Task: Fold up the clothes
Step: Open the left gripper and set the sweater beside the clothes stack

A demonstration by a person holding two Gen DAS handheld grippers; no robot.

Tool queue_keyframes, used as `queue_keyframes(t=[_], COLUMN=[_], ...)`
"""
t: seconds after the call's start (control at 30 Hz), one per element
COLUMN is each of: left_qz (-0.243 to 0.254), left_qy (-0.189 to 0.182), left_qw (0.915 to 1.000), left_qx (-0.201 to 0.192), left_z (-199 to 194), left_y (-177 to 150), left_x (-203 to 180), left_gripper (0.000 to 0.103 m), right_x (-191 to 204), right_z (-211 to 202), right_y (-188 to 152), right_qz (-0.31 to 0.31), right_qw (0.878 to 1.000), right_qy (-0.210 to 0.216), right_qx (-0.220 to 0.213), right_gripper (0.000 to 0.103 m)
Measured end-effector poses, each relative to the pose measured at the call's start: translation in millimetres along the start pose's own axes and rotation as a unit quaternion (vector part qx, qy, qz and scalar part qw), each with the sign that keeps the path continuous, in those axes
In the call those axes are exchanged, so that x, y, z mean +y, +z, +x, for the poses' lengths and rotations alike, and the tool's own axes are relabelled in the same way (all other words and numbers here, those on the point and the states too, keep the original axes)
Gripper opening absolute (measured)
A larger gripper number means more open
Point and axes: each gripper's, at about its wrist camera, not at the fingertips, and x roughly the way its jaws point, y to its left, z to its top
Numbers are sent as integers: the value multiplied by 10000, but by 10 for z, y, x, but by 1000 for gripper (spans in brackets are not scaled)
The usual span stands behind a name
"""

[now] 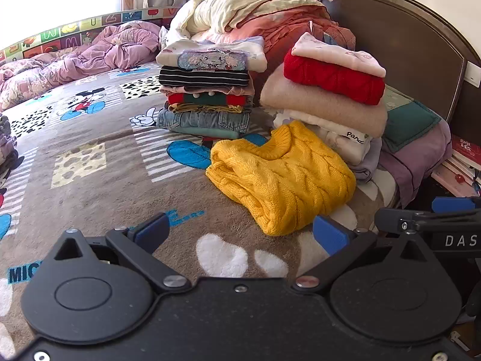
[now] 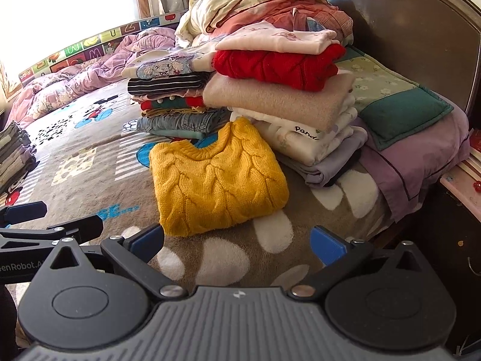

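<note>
Far left on the bed, a crumpled purple duvet (image 1: 90, 57) lies bunched against the alphabet-print edge. The cartoon-print blanket (image 1: 90, 156) covers the bed in front of it. Next comes a stack of folded clothes (image 1: 207, 90), a sequinned top uppermost and denim near the bottom. The left hand-held gripper (image 1: 240, 234) hovers low over the blanket, its blue-padded fingers spread wide and holding nothing. Just ahead lies the folded yellow cable-knit sweater (image 2: 216, 177), flat on the blanket, its collar toward the stacks. The right hand-held gripper (image 2: 237, 242) hangs likewise, fingers apart and empty. Right of the sweater stands a second pile (image 2: 282, 84), with a red knit near the top, close to the dark headboard (image 2: 405, 24).
</note>
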Motion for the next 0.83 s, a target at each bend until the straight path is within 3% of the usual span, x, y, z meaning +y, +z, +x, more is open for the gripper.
queue_keyframes(t=[0.83], left_qz=[73], left_qy=[-175], left_qw=[9998], left_qx=[-58], left_z=[-120], left_y=[-67], left_x=[26], left_gripper=[103], right_x=[77], right_z=[-83], right_y=[-92], right_qz=[-36], right_qw=[9999], right_qy=[-117], right_qx=[83], right_gripper=[103])
